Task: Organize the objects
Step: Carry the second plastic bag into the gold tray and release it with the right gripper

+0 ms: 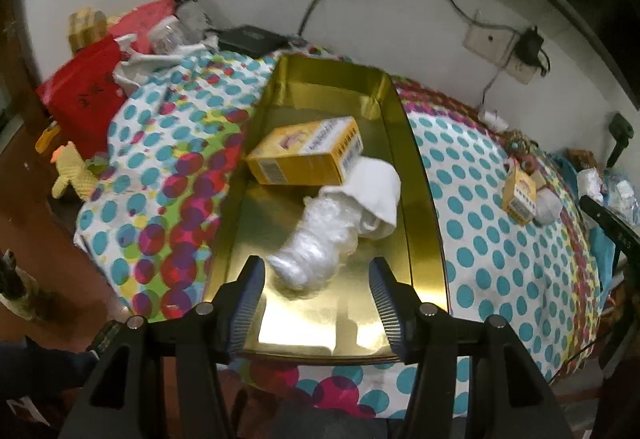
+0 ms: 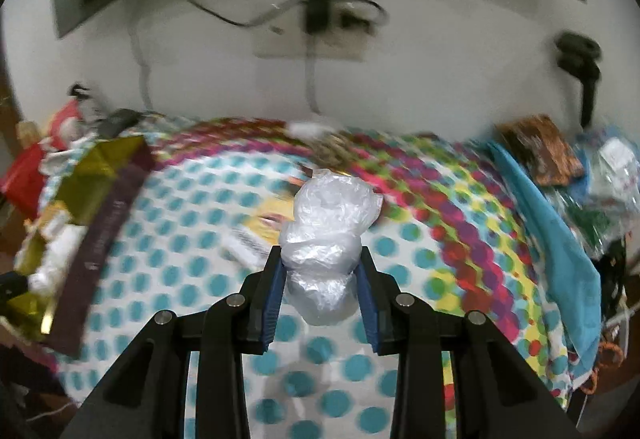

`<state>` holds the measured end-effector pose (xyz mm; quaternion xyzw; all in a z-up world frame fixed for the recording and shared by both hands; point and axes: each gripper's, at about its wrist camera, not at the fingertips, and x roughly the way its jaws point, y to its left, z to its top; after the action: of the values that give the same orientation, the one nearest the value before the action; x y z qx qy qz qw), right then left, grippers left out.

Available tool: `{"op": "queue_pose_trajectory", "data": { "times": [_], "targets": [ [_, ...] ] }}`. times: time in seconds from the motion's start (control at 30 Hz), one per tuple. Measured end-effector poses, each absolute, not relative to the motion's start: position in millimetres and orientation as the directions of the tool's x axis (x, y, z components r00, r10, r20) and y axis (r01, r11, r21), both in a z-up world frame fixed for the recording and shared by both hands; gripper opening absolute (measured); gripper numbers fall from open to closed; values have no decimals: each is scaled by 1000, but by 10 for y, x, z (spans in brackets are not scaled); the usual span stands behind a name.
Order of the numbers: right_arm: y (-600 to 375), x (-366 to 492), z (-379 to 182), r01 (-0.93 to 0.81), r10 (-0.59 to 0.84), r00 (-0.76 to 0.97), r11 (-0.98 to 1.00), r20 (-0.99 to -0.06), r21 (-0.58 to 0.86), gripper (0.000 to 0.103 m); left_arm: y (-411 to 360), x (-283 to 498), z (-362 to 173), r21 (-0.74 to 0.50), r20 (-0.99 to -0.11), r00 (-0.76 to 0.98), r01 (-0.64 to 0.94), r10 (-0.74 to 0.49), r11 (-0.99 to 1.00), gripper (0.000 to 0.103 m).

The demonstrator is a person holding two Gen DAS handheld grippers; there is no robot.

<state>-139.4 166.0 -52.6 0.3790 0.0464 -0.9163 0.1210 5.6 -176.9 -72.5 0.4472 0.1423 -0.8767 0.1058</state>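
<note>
So the left tool [image 1: 318, 285] hangs over the near end of the gold tin [image 1: 420, 175], jaws apart with nothing in them. Inside the tin there's a yellow box [image 1: 304, 153], a white cloth [image 1: 378, 195] and a plastic-wrapped bundle [image 1: 316, 247]. The right tool [image 2: 322, 293] is clamped on another crumpled plastic bundle [image 2: 330, 223], held above the polka-dot bedspread [image 2: 180, 239]

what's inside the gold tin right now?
In the gold tin: a yellow box, a white cloth partly over a clear plastic-wrapped bundle. What the wrap holds, and anything under the cloth, is hidden.
</note>
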Motion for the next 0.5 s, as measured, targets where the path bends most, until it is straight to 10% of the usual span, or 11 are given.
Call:
{"op": "queue_pose_trajectory", "data": {
  "times": [0.5],
  "targets": [
    [-131, -774, -376, 625, -506, -513, -774, -694, 102, 32, -2139, 440, -648, -179, -796, -600, 370, -87, -912, 56]
  ]
}}
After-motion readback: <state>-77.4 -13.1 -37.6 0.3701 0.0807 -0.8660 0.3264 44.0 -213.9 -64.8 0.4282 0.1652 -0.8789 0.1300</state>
